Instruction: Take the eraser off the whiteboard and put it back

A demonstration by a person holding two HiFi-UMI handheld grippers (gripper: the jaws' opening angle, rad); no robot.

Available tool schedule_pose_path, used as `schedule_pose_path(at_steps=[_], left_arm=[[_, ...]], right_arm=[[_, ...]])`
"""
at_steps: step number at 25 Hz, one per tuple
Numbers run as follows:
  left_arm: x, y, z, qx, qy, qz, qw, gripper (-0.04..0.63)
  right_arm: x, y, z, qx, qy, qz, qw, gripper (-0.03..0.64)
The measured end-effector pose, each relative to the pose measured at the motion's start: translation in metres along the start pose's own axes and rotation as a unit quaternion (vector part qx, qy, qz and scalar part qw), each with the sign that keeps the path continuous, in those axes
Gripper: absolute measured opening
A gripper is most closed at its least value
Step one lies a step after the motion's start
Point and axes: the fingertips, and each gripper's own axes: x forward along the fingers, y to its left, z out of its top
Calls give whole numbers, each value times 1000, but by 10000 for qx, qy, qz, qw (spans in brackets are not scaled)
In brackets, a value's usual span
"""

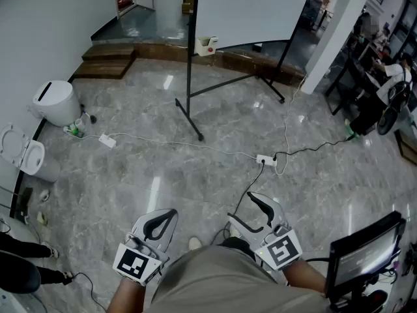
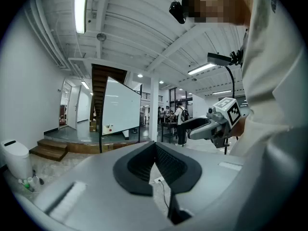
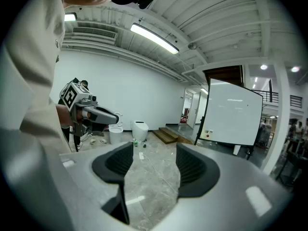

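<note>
- Far ahead across the floor, the eraser sits at the lower left edge of the whiteboard, a small pale block with a red mark. It is too small to tell which way its long side runs.
- Both grippers are held low, close to the person's body and well apart from the board. The eraser lies straight ahead, roughly between their two lines.
- Left gripper: jaws closed together, nothing between them.
- Right gripper: jaws spread wide, empty, with only floor showing in the gap. It reaches a little further forward than the left, and being open it looks the readier one for the grasp.
- Between the person and the board, a white cable with a power strip crosses the floor, and the foot of the board's black stand juts forward. Both are likely trip hazards on the walk in.
- Off to the left stand a white toilet and wooden steps. A monitor is near on the right, and a white column rises beside the board.
</note>
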Motion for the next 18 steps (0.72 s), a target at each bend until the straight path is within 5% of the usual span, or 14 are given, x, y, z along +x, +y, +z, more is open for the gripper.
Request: schedule_pose_path(at_steps=[18], left_arm=[[-11, 4, -2, -54, 82, 122, 9999, 8]], right_arm=[[-4, 7, -2, 172, 91, -6, 9998, 272]])
